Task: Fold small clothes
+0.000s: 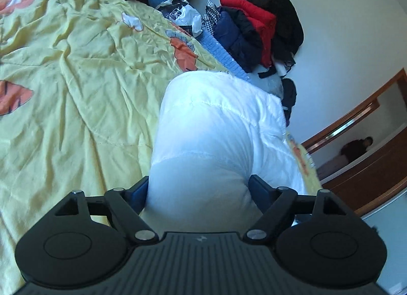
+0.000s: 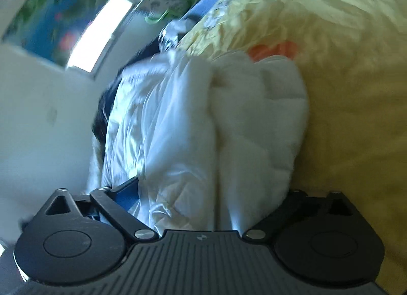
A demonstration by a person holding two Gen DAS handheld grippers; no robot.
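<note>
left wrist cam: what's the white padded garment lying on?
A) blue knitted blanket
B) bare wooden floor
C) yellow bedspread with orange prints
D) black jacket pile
C: the white padded garment lies on the yellow bedspread, and the dark clothes pile sits beyond it by the wall.

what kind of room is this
Most likely a bedroom in a home. A yellow quilted bedspread with orange prints covers a bed, a white padded garment lies on it, and a heap of jackets and clothes sits against the wall.
</note>
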